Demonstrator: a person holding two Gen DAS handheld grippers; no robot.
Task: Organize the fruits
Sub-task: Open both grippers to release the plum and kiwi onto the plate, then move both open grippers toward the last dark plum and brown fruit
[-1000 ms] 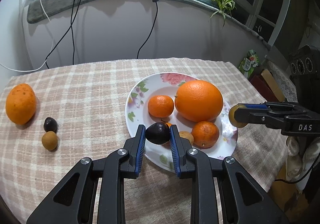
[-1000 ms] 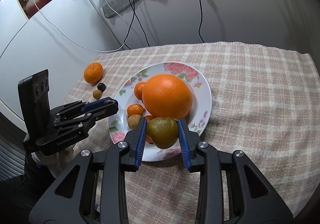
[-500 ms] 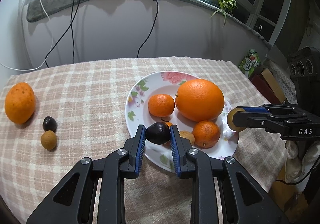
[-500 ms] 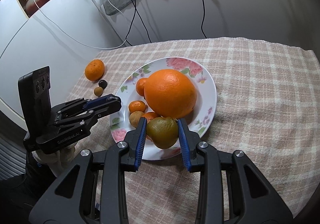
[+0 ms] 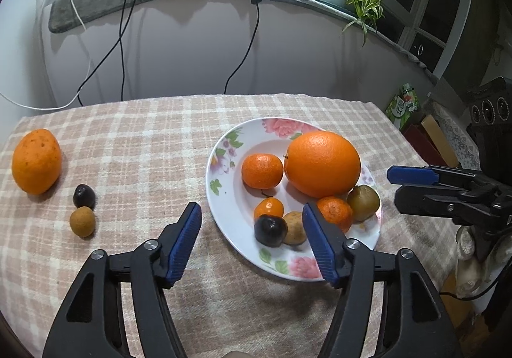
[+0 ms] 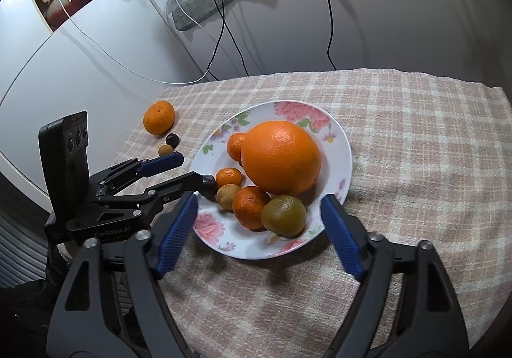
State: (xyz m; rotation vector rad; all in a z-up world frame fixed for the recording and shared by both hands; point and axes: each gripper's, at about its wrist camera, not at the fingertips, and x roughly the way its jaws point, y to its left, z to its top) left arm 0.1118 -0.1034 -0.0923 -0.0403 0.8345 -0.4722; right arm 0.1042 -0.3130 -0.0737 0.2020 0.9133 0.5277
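Left gripper [image 5: 252, 242] spread wide, holding nothing | right gripper [image 6: 259, 233] likewise released | your dark plum [image 5: 270, 230] and green fruit [image 6: 284, 215] sit grouped on the floral plate [image 5: 220, 166] | three fruits wait on the cloth [image 5: 144, 140], likely next.

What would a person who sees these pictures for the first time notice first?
First, the big orange, which sits at the far side of the flowered plate with smaller fruits crowded around it, among them a dark plum at the near rim. Both the left claw and the right claw stand open before the plate. Far left on the checked cloth lies a lone orange fruit.
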